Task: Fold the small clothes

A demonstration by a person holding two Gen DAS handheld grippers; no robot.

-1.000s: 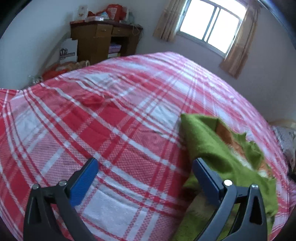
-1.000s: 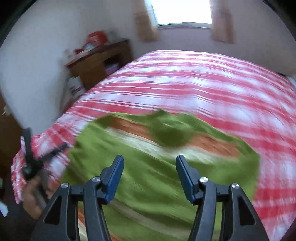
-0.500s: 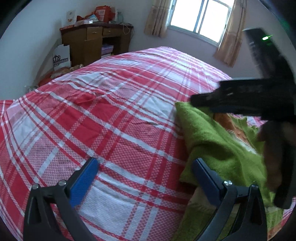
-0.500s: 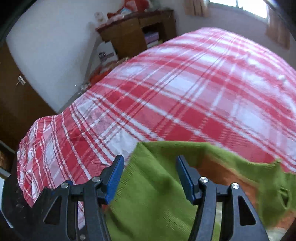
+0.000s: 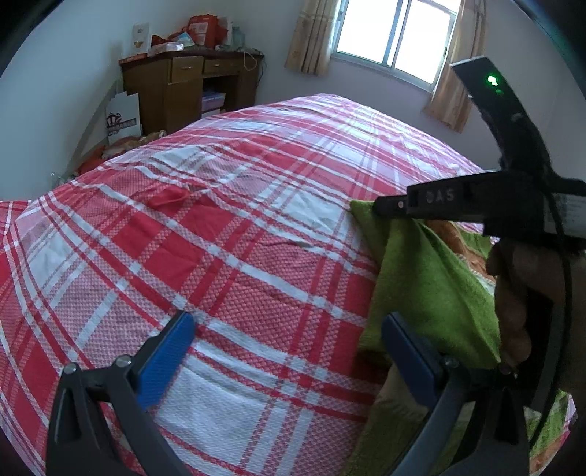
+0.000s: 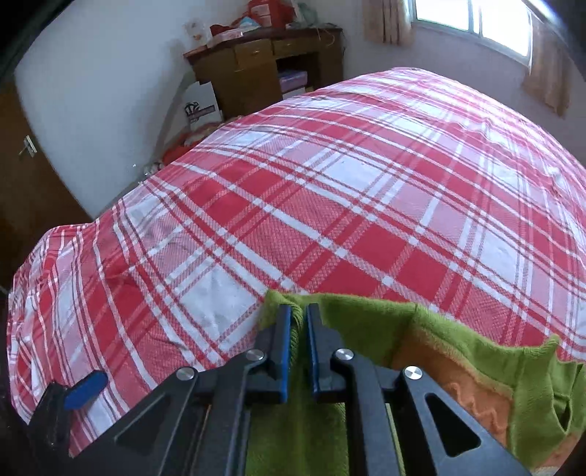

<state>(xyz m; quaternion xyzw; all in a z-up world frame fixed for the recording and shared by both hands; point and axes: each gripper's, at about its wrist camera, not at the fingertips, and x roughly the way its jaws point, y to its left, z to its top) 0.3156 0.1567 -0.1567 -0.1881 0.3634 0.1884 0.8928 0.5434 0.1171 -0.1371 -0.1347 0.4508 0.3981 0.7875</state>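
So the right gripper (image 6: 298, 318) has its jaws pinched together on a corner of the green garment (image 6: 366, 322), right at the fabric's far left edge, and you can see a bit of green poking out between the blue pads (image 6: 285, 329). The garment itself is lying on the bed (image 6: 329, 205), on the red and white plaid sheet, bunched up near the closer right side with an orange patterned bit (image 6: 457, 377) showing where the cloth is turned over. The left gripper (image 5: 289, 344) has its jaws wide apart with nothing in them, hanging over the plaid sheet just left of the garment (image 5: 428, 282); its right pad sits close to the green edge, but I can't tell if it's actually touching. From the left wrist view the right gripper's black body (image 5: 476, 205) is up over the cloth, with the person's hand (image 5: 512, 304) wrapped around it. Behind the bed there's a wooden desk (image 5: 190, 91) piled with stuff, a white paper bag (image 5: 122, 117) beside it, and a curtained window (image 5: 392, 33).
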